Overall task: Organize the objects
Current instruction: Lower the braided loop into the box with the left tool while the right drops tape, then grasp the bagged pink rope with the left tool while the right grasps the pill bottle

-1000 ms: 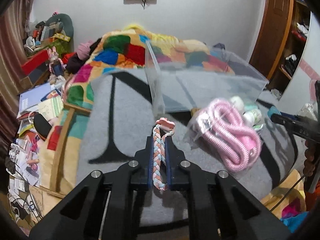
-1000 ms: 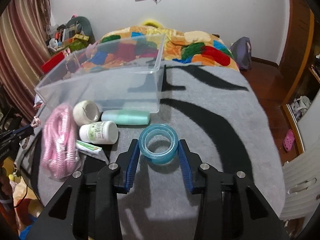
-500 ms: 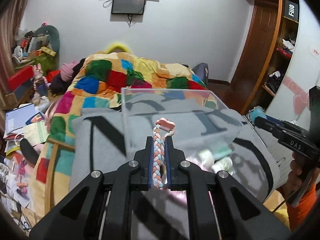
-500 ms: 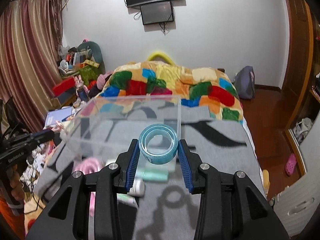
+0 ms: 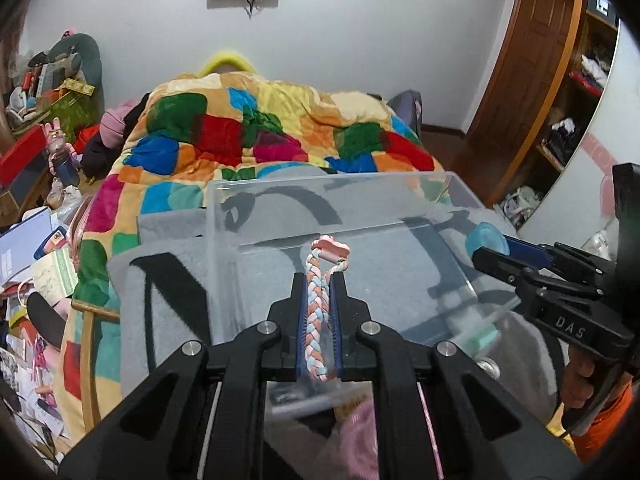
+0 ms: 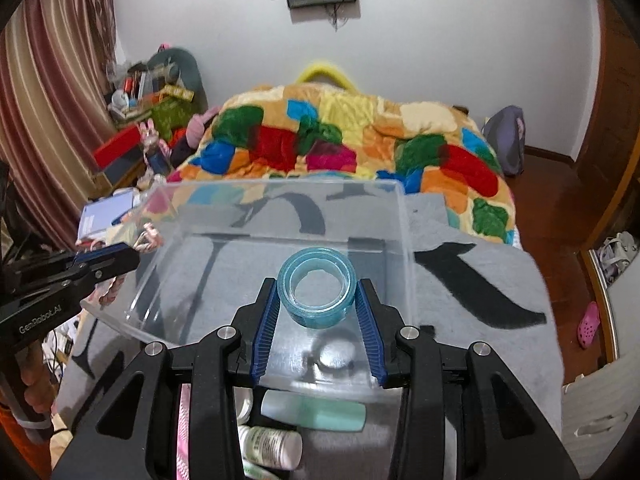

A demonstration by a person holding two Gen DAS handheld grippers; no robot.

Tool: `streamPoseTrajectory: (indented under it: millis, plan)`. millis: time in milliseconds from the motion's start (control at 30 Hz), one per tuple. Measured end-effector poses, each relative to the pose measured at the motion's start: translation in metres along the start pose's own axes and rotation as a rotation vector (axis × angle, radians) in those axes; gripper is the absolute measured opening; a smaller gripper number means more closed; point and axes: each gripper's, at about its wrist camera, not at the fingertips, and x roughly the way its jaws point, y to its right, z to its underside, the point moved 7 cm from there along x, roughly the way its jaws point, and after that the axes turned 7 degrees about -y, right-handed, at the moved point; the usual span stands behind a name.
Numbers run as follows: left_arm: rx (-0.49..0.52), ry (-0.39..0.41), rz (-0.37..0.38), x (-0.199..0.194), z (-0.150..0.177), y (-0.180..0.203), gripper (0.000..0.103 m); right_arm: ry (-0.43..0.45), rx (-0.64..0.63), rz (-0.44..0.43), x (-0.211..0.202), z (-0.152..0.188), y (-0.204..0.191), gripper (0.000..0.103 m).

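My left gripper (image 5: 319,280) is shut on a braided pastel cord (image 5: 318,316) and holds it above the near-left part of a clear plastic box (image 5: 248,196) on a grey blanket. My right gripper (image 6: 317,284) is shut on a blue tape roll (image 6: 317,294) over the same box (image 6: 404,216), above its near wall. The right gripper also shows at the right of the left wrist view (image 5: 496,256); the left gripper shows at the left of the right wrist view (image 6: 120,256).
A mint tube (image 6: 316,414), a white bottle (image 6: 272,446) and a pink coiled rope (image 6: 183,436) lie on the grey blanket (image 6: 480,280) in front of the box. A patchwork quilt (image 6: 340,140) covers the bed behind. Clutter fills the floor at left.
Both grippers rose from the blanket and moved forward over the clear box, each still holding its object. The loose items now lie below and behind the fingers.
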Motion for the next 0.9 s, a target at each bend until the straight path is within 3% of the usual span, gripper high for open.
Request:
streamPoseTrajectory:
  millis: [167,333,433,533,600,667,733,900]
  plan:
    - [0.044,-0.054,-0.026,0.023,-0.005,0.008,0.01,-0.092,-0.033,0.023,0.028,0.004,-0.003,0.036]
    - [0.048,-0.112,-0.031,0.039,-0.003,0.009,0.011,-0.108,-0.074,0.055,0.034,0.004,-0.008,0.036]
    - [0.048,-0.116,-0.027,0.039,-0.001,0.01,0.018,-0.114,-0.074,0.05,0.033,0.005,-0.009,0.036]
    - [0.064,-0.102,-0.036,0.03,0.0,0.015,0.034,-0.115,-0.06,0.023,0.027,0.008,-0.007,0.044]
    - [0.078,-0.068,-0.075,0.02,-0.001,0.017,0.062,-0.099,-0.058,0.023,0.021,0.008,-0.008,0.052]
    - [0.095,-0.015,-0.103,0.004,-0.001,0.019,0.07,-0.07,-0.066,0.03,0.008,0.01,-0.008,0.054]
    - [0.102,0.006,-0.105,-0.006,-0.001,0.019,0.071,-0.041,-0.078,0.036,-0.005,0.01,-0.008,0.056]
    - [0.056,0.045,-0.099,-0.03,0.008,0.015,0.094,0.015,-0.093,0.038,-0.035,0.017,-0.007,0.061]
